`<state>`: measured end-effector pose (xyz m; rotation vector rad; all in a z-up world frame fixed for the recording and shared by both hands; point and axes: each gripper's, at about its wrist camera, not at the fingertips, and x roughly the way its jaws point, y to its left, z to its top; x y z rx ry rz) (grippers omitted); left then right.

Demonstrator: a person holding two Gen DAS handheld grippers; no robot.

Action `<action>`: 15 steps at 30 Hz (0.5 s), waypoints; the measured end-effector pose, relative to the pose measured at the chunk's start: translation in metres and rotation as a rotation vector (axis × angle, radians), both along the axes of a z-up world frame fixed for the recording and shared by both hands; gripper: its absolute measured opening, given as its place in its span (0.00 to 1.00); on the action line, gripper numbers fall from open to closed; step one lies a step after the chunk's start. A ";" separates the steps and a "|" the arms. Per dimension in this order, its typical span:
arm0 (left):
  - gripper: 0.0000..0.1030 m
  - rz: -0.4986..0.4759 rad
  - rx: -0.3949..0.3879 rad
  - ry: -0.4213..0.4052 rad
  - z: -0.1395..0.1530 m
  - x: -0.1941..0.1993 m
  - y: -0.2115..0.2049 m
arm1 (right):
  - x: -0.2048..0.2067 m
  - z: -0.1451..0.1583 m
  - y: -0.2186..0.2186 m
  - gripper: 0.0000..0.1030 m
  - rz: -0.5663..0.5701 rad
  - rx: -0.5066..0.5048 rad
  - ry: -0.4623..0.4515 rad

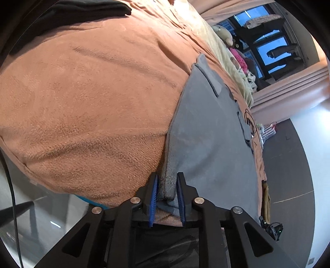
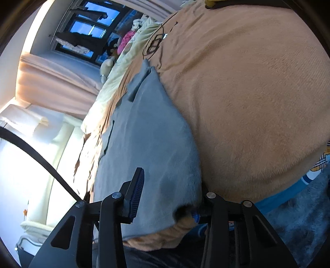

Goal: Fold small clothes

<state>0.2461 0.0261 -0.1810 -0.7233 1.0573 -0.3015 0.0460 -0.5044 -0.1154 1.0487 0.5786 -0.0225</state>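
the grey garment (image 1: 206,132) lies flat on the bed's orange blanket (image 1: 92,107), stretching ahead of both grippers. left gripper (image 1: 167,198) brackets its near hem, pads not quite pressing; right gripper (image 2: 165,198) straddles the other near corner, one finger under cloth, so its grip is unclear. grasping step; next, pinch firmly, then lift both corners forward.

You cannot see the right gripper's (image 2: 165,198) far finger, buried under the grey garment (image 2: 148,144), a black cloth (image 1: 68,12) is cut off at the top edge, and the windowsill toys (image 1: 241,61) are too small to identify.
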 end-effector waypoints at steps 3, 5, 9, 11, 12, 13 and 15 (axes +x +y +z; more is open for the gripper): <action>0.33 0.003 -0.014 -0.010 0.000 -0.001 -0.003 | 0.003 0.003 0.003 0.36 -0.007 -0.002 -0.004; 0.35 0.014 -0.018 -0.014 0.000 0.000 -0.004 | 0.005 0.003 0.005 0.36 -0.007 -0.010 0.010; 0.34 0.051 -0.010 -0.017 0.000 0.004 -0.007 | 0.001 0.005 0.003 0.14 -0.030 -0.007 0.028; 0.17 0.065 0.025 -0.003 0.002 0.004 -0.007 | -0.003 0.006 0.001 0.06 -0.037 -0.001 0.023; 0.09 0.068 0.045 0.007 0.002 0.005 -0.007 | -0.006 0.008 0.001 0.03 -0.044 -0.002 0.022; 0.09 0.071 0.048 0.015 0.002 0.005 -0.006 | -0.009 0.009 0.001 0.02 -0.049 -0.004 0.023; 0.06 0.075 0.036 0.007 0.005 0.003 -0.003 | -0.016 0.013 -0.001 0.00 -0.065 0.013 0.019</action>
